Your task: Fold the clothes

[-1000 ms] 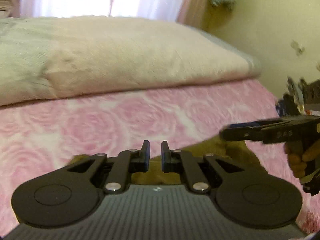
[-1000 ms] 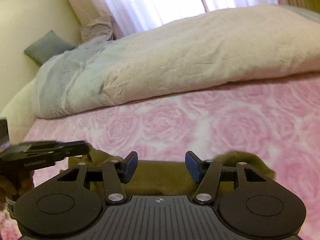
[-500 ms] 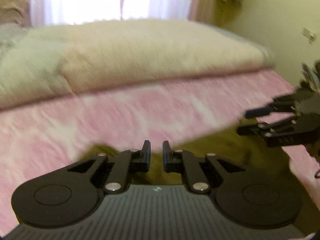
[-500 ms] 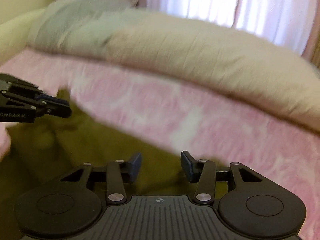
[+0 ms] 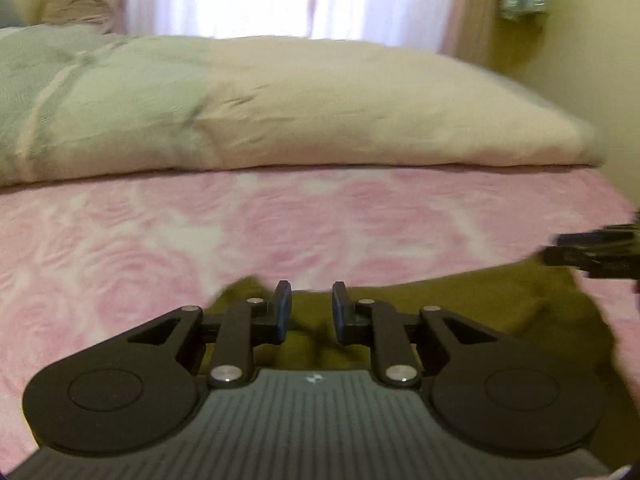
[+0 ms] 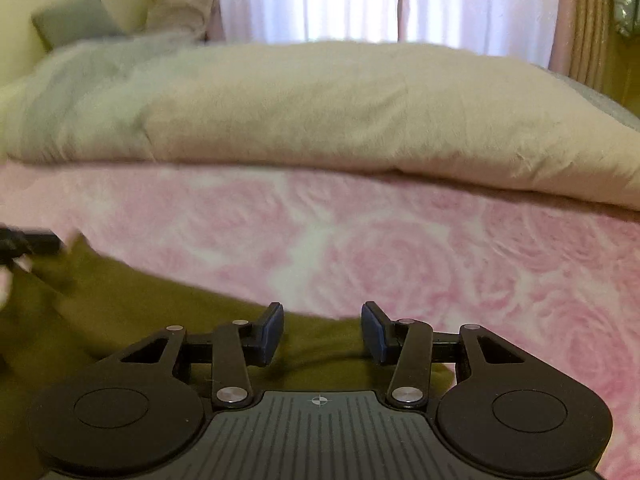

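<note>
**Left gripper opening over the olive garment, right gripper parted and empty**

Left gripper [image 5: 308, 308]: we're seeing its jaws opening, nothing pinched, with the olive-green soft cloth garment [image 5: 460, 308] lying right under and ahead of the tips. Right gripper [image 6: 322, 330] is sitting parted, empty, over the same cloth near its far edge. The garment is lying flat-ish on the pink rose-patterned bedspread [image 5: 160, 240], in front of the cream quilted duvet [image 5: 320, 108].

Handling, our read: light, limp, draping, not fragile. We're expecting it to sag and bunch, so we're favouring edge or corner pinches, both hands.

Left view is showing the garment's right-hand spread and a bump at its left edge. Right view is showing the cloth running left toward the other gripper and its right-hand end.
</note>
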`<state>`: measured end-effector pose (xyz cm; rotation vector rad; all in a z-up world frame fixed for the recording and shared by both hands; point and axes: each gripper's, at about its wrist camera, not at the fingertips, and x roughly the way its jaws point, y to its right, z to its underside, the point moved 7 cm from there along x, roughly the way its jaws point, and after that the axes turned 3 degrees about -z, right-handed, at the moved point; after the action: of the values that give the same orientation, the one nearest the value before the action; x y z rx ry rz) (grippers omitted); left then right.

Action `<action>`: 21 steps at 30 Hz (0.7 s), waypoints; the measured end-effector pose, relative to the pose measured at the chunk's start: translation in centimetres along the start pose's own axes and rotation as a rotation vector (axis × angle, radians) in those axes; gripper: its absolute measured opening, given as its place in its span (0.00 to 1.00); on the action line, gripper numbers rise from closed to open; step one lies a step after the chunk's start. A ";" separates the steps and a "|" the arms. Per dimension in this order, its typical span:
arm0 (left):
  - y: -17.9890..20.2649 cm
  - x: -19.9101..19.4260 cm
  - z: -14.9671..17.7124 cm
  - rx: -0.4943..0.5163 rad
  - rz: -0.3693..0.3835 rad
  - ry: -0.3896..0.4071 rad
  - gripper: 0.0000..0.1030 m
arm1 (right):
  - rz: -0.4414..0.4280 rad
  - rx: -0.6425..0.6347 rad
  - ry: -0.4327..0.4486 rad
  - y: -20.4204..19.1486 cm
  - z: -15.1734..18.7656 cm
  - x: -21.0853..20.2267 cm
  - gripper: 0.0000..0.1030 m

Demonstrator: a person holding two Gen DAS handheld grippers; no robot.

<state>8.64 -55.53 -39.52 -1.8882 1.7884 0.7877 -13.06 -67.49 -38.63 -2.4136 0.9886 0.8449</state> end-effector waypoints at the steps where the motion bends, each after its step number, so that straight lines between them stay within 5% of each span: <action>1: 1.2 0.0 0.2 0.031 0.024 -0.011 0.16 | -0.030 0.013 0.010 -0.7 -0.1 -0.3 0.46; 4: 4.0 0.9 2.9 0.104 0.060 -0.125 0.17 | -0.069 -0.065 -0.073 -3.1 2.2 0.9 0.46; 7: 5.0 0.6 4.9 0.142 0.010 -0.152 0.17 | -0.054 -0.168 -0.126 -4.6 4.7 1.7 0.45; 14: 4.5 -6.9 5.9 -0.074 -0.033 -0.101 0.17 | -0.040 -0.092 -0.050 -5.0 4.7 -5.2 0.46; 21: 5.1 -13.2 14.3 -0.140 -0.050 -0.266 0.17 | -0.020 -0.011 -0.236 -8.2 14.7 -13.1 0.45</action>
<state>1.83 -36.72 -41.19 -1.8063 1.5536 1.1142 -20.12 -47.42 -39.73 -2.2629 0.8696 1.1003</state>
